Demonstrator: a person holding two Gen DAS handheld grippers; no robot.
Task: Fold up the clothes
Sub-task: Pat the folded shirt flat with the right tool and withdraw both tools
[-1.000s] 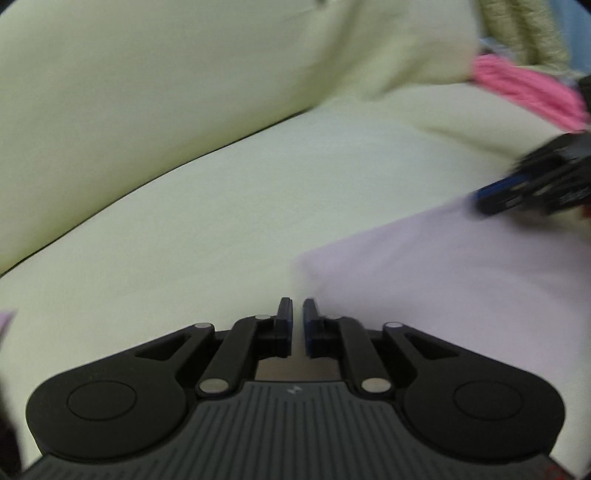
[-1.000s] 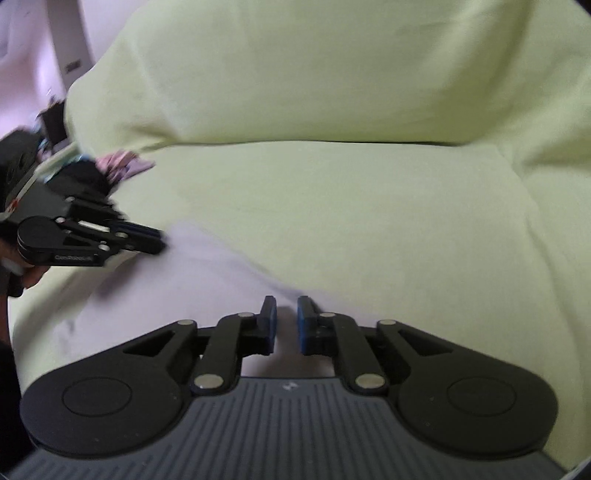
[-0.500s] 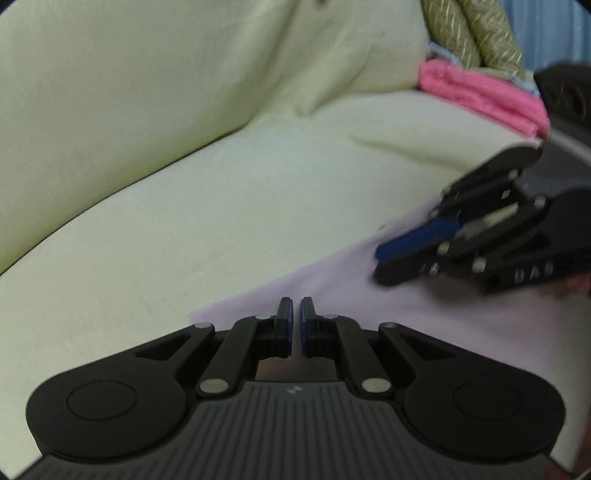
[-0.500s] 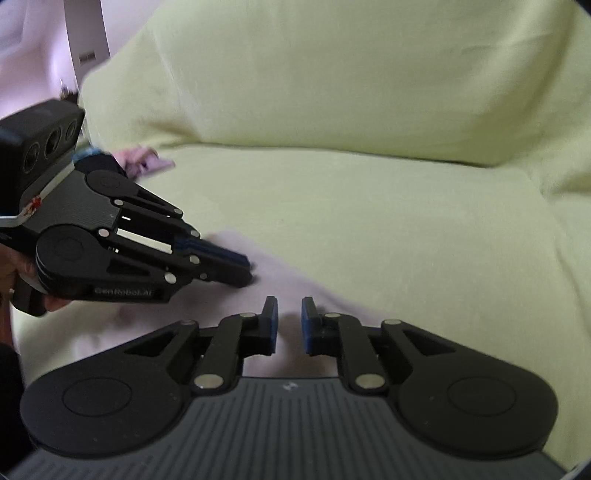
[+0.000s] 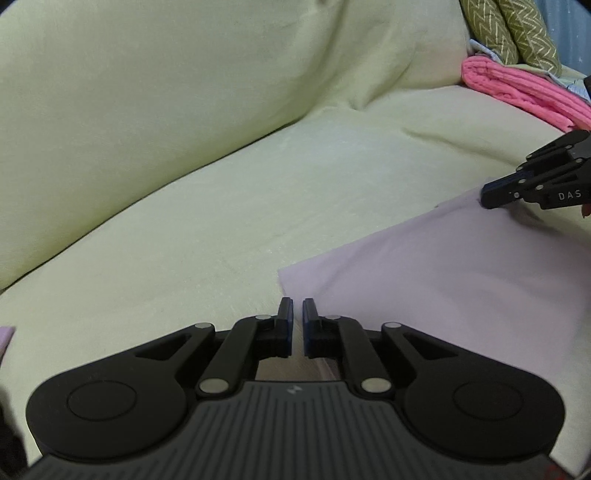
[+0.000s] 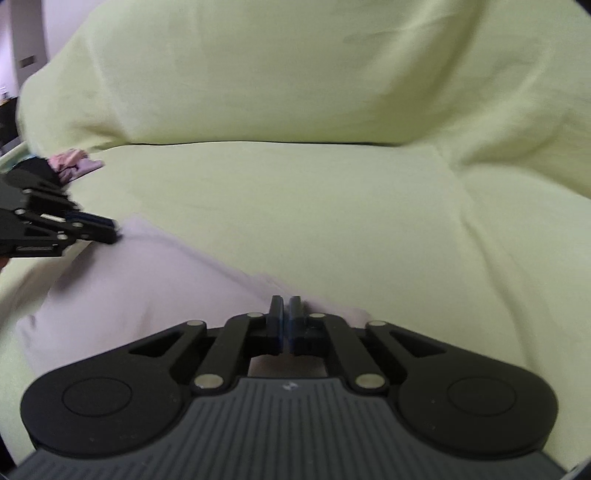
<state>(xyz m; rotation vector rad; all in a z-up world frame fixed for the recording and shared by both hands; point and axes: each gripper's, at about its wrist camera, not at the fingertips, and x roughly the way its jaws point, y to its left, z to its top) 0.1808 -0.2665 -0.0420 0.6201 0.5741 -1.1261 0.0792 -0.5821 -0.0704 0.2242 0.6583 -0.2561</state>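
A pale lilac cloth [image 5: 461, 280] lies flat on the yellow-green sofa seat [image 5: 192, 236]. Its near corner sits just ahead and to the right of my left gripper [image 5: 297, 308]. That gripper's jaws stand a narrow gap apart with nothing in it. In the right wrist view the cloth [image 6: 122, 295] spreads to the left under my right gripper [image 6: 286, 306]. Its jaws are opening from a thin slit; the cloth's edge is at the tips, and I see none in the gap. Each view shows the other gripper [image 5: 495, 192] [image 6: 107, 229] at an outer corner of the cloth.
A folded pink garment [image 5: 517, 92] and olive zigzag-patterned cushions [image 5: 513, 33] lie at the sofa's far right end. Small pink and lilac clothes [image 6: 74, 166] sit at its left end. The sofa's backrest [image 6: 295, 74] rises behind the seat.
The two grippers have drawn apart: the right one slid back to the right edge of the left view, the left one back to the left edge of the right view.
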